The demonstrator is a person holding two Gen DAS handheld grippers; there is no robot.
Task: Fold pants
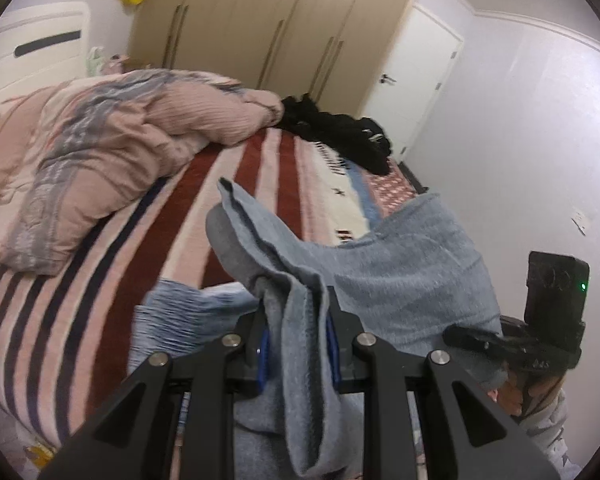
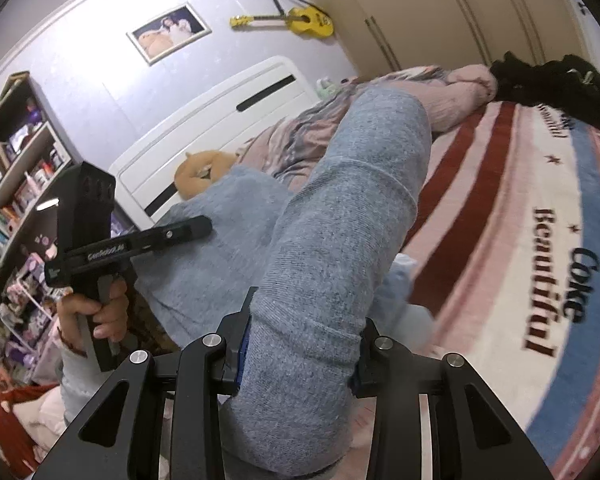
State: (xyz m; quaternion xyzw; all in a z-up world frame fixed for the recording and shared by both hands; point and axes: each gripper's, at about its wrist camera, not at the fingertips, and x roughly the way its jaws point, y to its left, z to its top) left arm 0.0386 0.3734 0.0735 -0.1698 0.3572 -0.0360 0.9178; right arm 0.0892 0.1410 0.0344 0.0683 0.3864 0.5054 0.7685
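Note:
Blue-grey knit pants (image 1: 404, 276) hang in the air above a striped bed (image 1: 148, 248). My left gripper (image 1: 296, 332) is shut on a bunched fold of them, and cloth drapes over both fingers. In the right wrist view my right gripper (image 2: 300, 344) is shut on a thick roll of the same pants (image 2: 340, 216), which rises up and away from the jaws. The other gripper's body (image 2: 88, 216), held by a hand (image 2: 100, 316), shows at the left of that view. The right gripper's body (image 1: 556, 312) shows at the right of the left wrist view.
A pink quilt (image 1: 100, 148) is heaped at the head of the bed and a black garment (image 1: 340, 132) lies at its far edge. Wardrobes (image 1: 260, 20) and a white door (image 1: 416, 68) stand behind. A white headboard (image 2: 228, 120) and shelves (image 2: 16, 200) are at the left.

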